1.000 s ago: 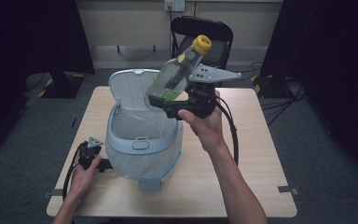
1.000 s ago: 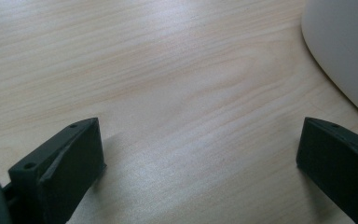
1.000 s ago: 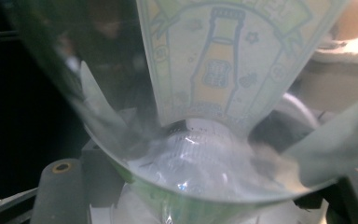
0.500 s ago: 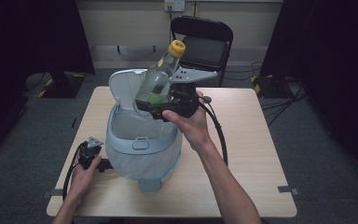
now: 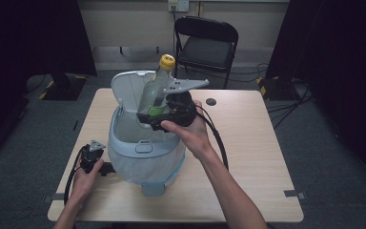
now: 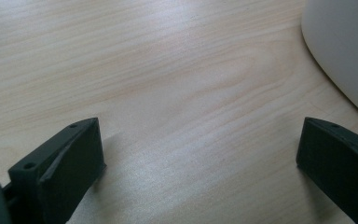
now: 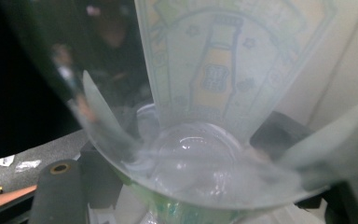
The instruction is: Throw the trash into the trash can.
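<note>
On the light wooden table a pale blue bin with a white liner stands a little left of the middle, its hinged lid tipped up and back, so the mouth is open toward the camera. A grey latch sits on its front rim, and a small foot sticks out at the base toward the person. Behind the table stands a black folding chair, and cables trail over the dark floor to either side. A small dark disc lies on the tabletop just right of the bin.

The right gripper is held above the bin's open mouth, its grey three-cornered plate topmost and its cable looping back along the forearm. Its jaws are clamped on the lower body of a clear plastic bottle with a yellow cap; the bottle leans, cap up and away from the person, base low over the bin's opening, in front of the raised lid. In the right gripper view the bottle sits right up against the camera, its rounded base and printed label between the black jaws.

The left gripper rests on the table just beside the bin's left side. In the left gripper view its jaws stand wide apart over bare wood with nothing between them, the bin's pale wall curving in at the upper right.
</note>
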`<move>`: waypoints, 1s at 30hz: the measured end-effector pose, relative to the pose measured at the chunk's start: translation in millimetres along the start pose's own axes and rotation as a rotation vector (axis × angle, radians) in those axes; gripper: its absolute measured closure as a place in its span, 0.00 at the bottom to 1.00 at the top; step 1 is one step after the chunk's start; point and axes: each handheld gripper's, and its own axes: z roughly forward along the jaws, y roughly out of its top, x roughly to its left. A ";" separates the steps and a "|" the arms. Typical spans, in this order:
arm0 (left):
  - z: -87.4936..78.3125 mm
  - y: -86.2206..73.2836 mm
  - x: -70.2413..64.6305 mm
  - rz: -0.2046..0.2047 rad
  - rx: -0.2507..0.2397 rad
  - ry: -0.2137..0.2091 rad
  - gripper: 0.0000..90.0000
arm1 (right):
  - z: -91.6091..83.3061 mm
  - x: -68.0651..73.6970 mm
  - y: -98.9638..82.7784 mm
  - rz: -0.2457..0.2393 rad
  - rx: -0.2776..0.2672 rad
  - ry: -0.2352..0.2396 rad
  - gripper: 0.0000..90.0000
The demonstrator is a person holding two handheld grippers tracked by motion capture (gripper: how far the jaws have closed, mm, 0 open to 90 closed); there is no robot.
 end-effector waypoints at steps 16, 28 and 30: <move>0.0 0.0 0.0 0.000 0.000 0.000 0.00 | 8.5 -1.5 -6.3 -0.004 0.077 -0.016 0.29; 0.0 0.0 0.0 0.000 0.000 0.000 0.00 | 4.5 1.1 1.7 -0.018 0.040 0.012 0.34; -0.3 0.2 0.0 -0.003 -0.001 -0.006 0.00 | 1.4 1.7 4.0 -0.021 0.030 0.005 0.34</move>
